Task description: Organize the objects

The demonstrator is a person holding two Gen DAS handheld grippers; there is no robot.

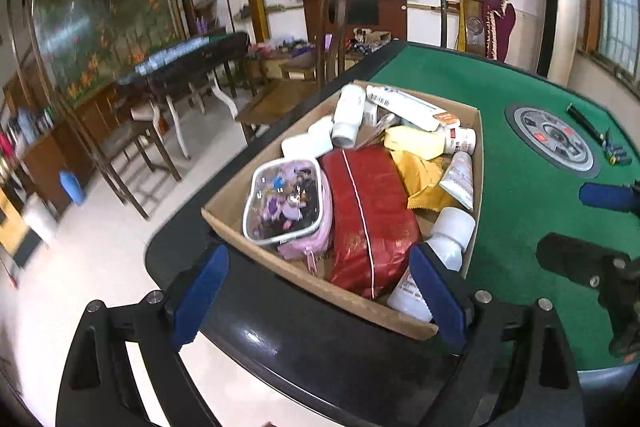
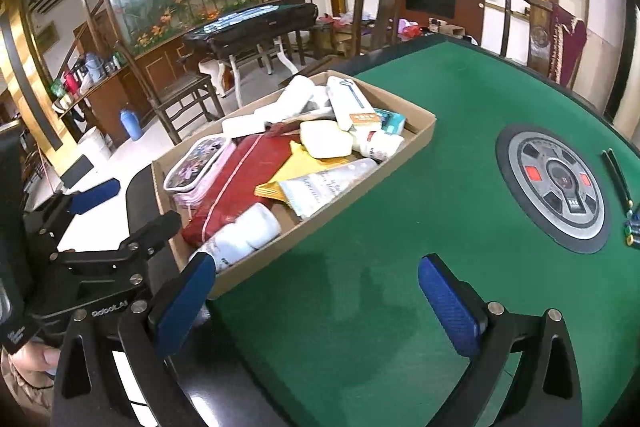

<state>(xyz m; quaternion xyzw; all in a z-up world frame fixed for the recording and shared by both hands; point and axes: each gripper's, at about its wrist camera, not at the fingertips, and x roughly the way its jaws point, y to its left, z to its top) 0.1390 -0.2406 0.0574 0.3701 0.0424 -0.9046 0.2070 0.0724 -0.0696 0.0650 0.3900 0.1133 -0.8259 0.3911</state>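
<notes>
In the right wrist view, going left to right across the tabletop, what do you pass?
Cardboard box → round centre panel → black sticks.

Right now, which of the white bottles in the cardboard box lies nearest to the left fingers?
The white bottle at the near corner of the cardboard box, beside the red pouch. It lies right behind one left finger; the other white bottle lies at the far end.

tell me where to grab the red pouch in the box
Grip the red pouch across its narrow width near the middle, coming from above. It lies flat and long on top of the pile, with the pink case tight on one side, so a side approach looks blocked.
</notes>
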